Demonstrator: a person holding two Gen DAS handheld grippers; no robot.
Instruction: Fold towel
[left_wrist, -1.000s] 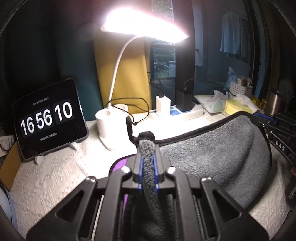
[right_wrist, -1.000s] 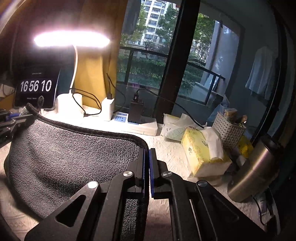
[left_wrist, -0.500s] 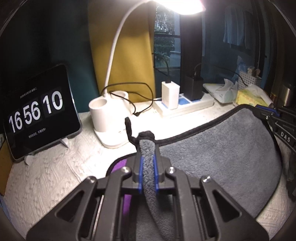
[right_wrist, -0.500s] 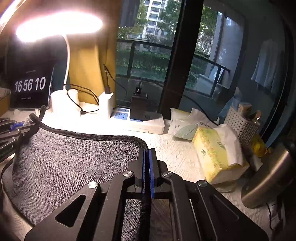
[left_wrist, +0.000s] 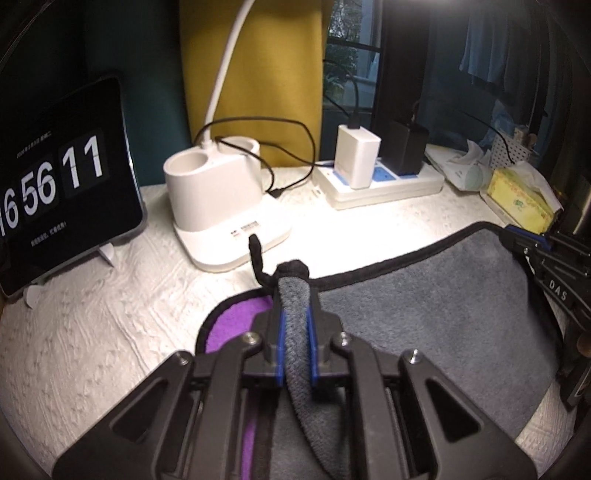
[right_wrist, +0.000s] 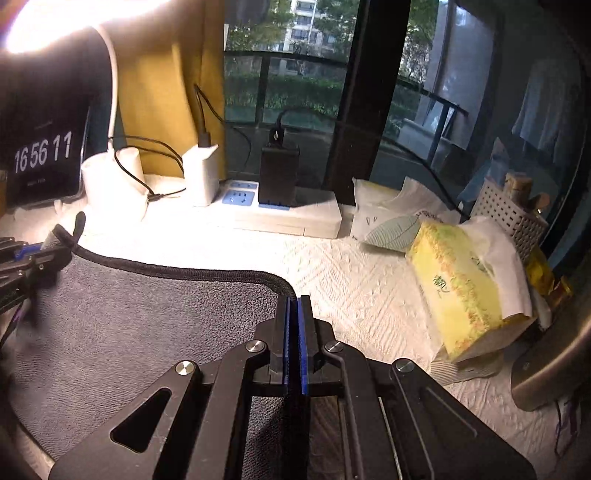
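One white textured table cover (left_wrist: 92, 332) spans the desk. Grey towel (left_wrist: 424, 314), black-bound, purple underside showing, lies spread over it between both grippers. Left gripper (left_wrist: 295, 325): blue pads clamped on a bunched corner of the towel, hanging loop (left_wrist: 255, 254) standing up ahead. Right gripper (right_wrist: 294, 325): pads pressed together on the opposite corner's bound edge. Tablet clock (left_wrist: 55, 177) reads 16 56 11. Lamp base (left_wrist: 221, 206), power strip (left_wrist: 384, 184), yellow tissue pack (right_wrist: 465, 291) stand behind.

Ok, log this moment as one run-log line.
left gripper: shut on towel corner | right gripper: shut on towel corner | towel: spread between grippers
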